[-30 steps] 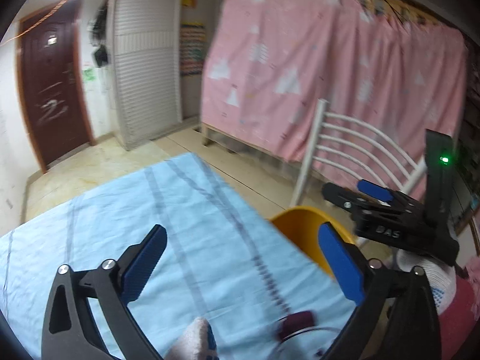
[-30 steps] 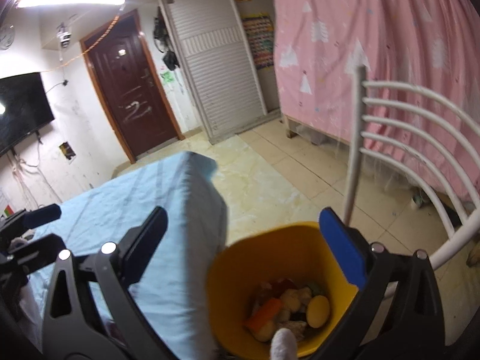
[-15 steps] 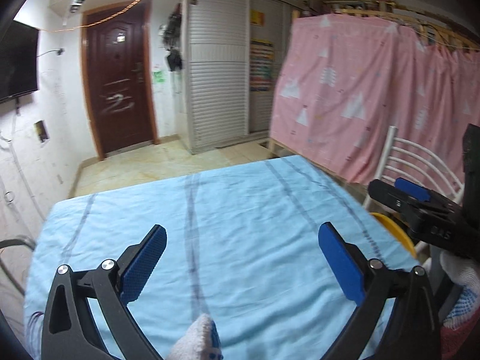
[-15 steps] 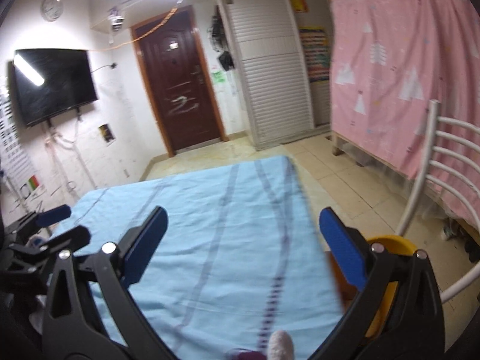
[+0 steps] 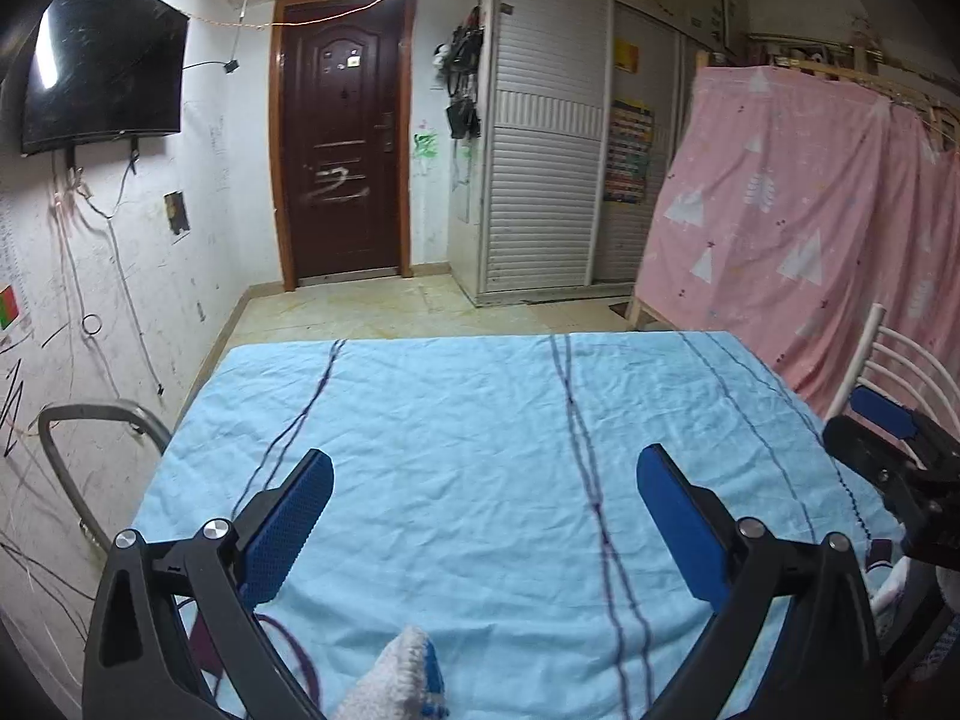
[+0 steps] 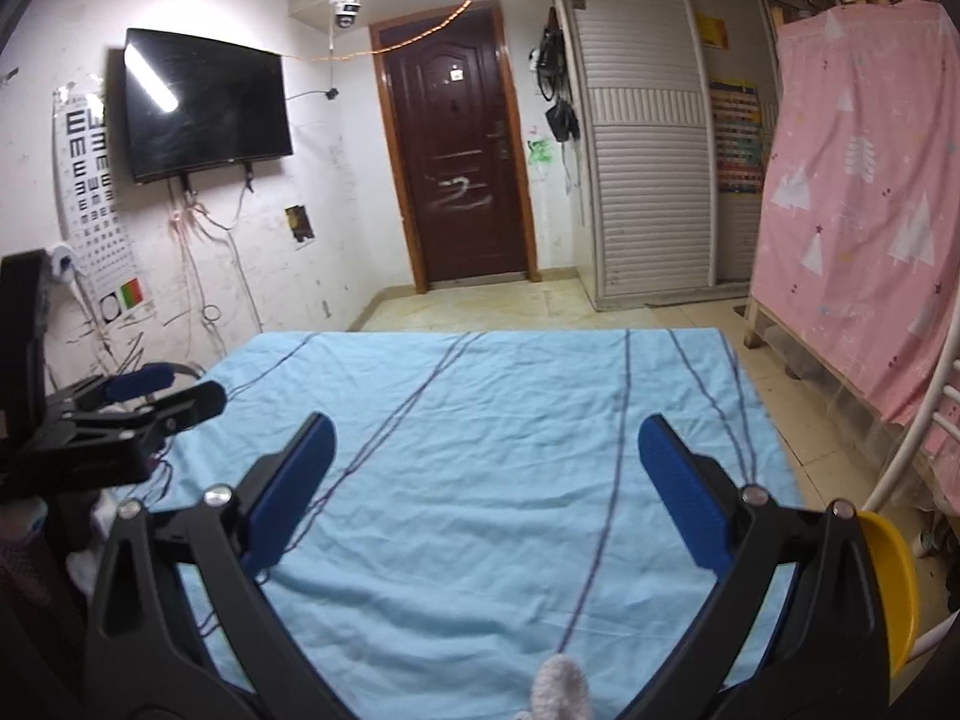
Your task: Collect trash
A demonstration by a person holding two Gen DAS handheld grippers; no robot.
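Left wrist view: left gripper [image 5: 483, 516] spread, holding nothing, above the blue cloth [image 5: 480, 420]. Right gripper [image 6: 480, 480] likewise gapes unladen; yellow bin [image 6: 894, 582] rim at four o'clock, past the cloth's edge.

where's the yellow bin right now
In the right wrist view, the yellow bin peeks out at the lower right, off the blue tablecloth's right edge beside the white chair.
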